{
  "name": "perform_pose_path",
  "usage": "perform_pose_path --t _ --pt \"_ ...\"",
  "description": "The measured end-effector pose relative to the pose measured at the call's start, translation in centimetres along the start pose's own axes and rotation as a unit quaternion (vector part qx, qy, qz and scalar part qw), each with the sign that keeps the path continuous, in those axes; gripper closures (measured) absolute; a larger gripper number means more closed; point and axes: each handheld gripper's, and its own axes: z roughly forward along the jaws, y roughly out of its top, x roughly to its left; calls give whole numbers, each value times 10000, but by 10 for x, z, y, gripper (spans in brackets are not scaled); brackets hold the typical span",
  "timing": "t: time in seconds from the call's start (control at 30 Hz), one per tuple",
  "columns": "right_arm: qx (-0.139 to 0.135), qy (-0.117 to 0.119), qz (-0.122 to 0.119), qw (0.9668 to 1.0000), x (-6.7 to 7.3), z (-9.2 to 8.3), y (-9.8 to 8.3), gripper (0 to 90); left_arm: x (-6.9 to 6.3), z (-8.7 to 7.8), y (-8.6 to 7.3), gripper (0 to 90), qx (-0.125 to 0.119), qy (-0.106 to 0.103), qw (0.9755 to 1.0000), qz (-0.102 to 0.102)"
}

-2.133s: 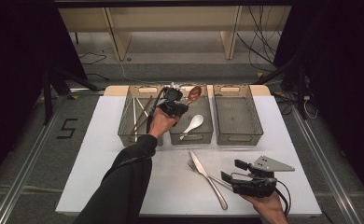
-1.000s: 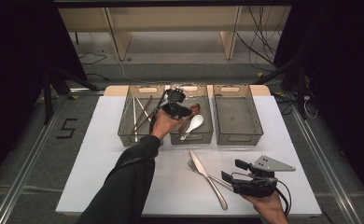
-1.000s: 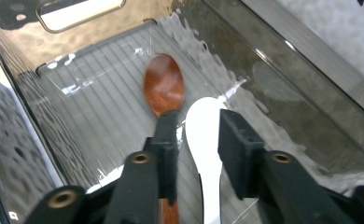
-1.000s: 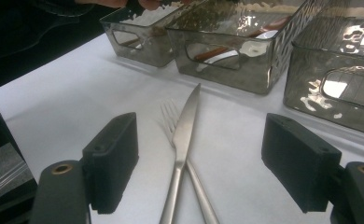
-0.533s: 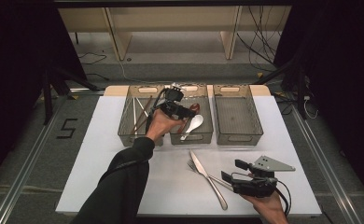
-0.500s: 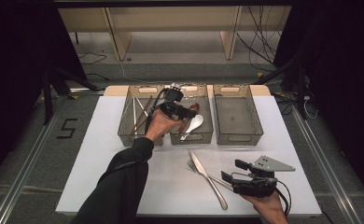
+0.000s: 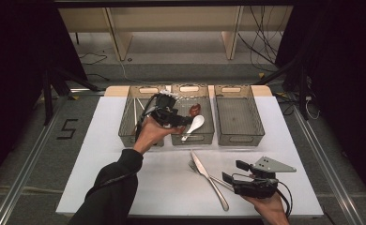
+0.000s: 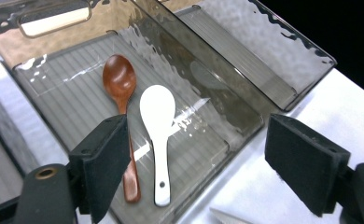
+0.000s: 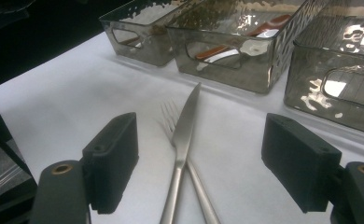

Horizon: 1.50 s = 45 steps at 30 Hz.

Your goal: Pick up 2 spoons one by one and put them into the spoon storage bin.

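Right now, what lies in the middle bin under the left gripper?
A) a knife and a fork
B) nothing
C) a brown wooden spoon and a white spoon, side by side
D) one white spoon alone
C: the left gripper view shows the brown wooden spoon and the white spoon lying side by side on the floor of the middle bin.

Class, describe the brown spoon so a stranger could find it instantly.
Three smoky clear plastic bins line the white table's far edge. In the middle bin lie two spoons side by side. The glossy brown wooden spoon lies beside the white ceramic spoon.
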Motion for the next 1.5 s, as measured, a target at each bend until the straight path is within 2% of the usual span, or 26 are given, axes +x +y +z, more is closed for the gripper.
perform_pose_path --t 0.2,0.33,0.67,0.87,1.0,1.23,1.3,1.5 --pt "0 -3 -5 10000 1 0 0 279 3 -14 -19 201 -78 -62 9999 -13" --pt "13 -3 -14 10000 1 0 0 279 5 -25 -32 199 -218 -111 9996 -106" --pt "89 24 -59 9999 3 2 0 279 8 -46 -61 191 -441 -155 9988 -156" --pt "114 50 -98 9999 5 3 1 279 11 -57 -71 188 -607 -139 9979 -150" --pt "153 64 -99 9998 6 3 1 279 10 -62 -82 184 -634 -173 9978 -23" --pt "363 79 -159 9992 10 7 3 278 11 -68 -102 177 -752 -226 9969 30" --pt "462 54 -168 9988 11 9 3 279 10 -70 -107 176 -807 -289 9963 -5" --pt "745 43 -246 9969 15 13 4 279 7 -73 -120 176 -914 -363 9951 78"
